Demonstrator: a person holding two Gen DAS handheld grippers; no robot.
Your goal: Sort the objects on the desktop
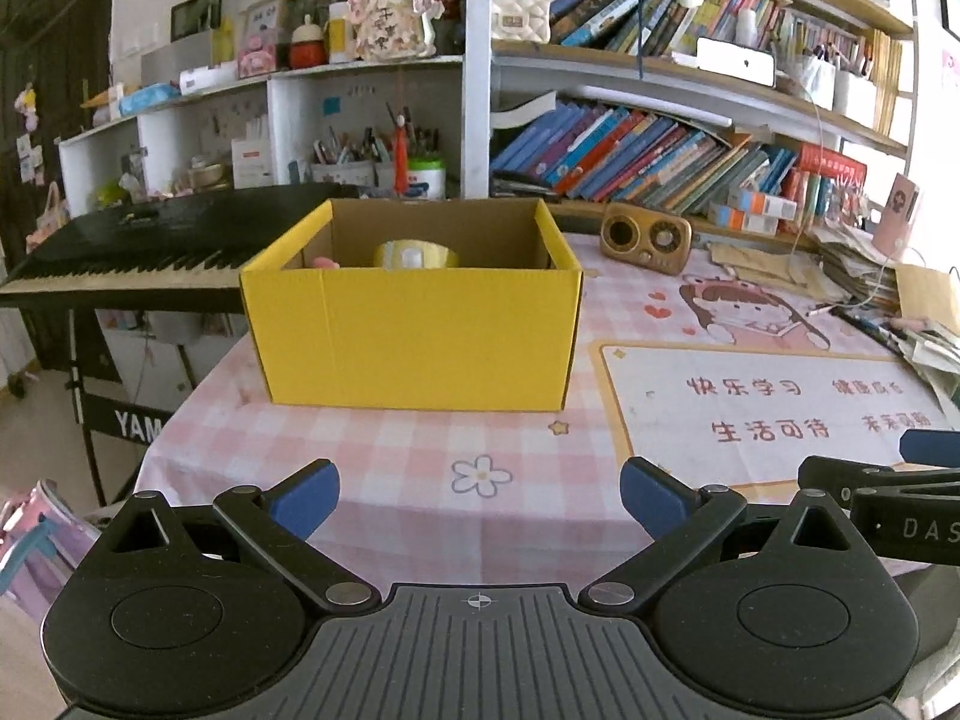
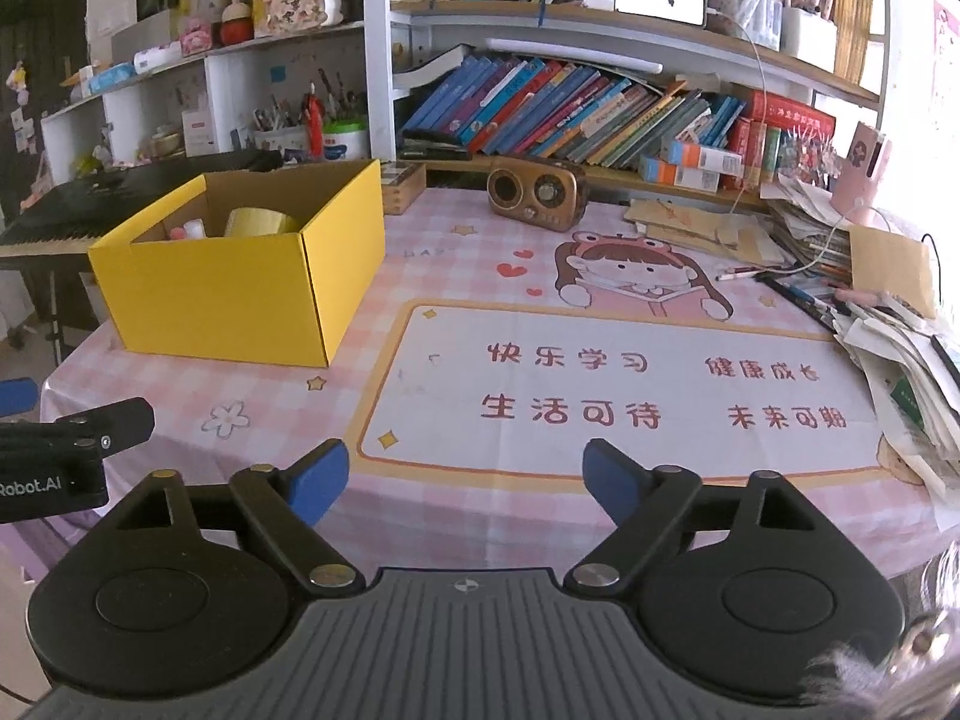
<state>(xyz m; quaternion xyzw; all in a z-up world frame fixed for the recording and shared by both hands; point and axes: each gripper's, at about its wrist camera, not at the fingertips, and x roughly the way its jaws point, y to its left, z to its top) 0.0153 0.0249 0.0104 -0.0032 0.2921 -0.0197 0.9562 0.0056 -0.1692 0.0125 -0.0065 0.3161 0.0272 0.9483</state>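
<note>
Both the left gripper [image 1: 477, 498] and right gripper [image 2: 465, 480] hang empty with jaws spread, probably since the tape roll [image 2: 261, 221] already sits in the yellow box [image 2: 240, 294] at the counter's far-left corner, so sorting looks done

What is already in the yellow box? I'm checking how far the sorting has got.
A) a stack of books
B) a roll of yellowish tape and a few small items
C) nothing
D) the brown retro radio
B: in the right wrist view a roll of yellowish tape sits inside the yellow box beside small pale items; the radio stands outside.
</note>
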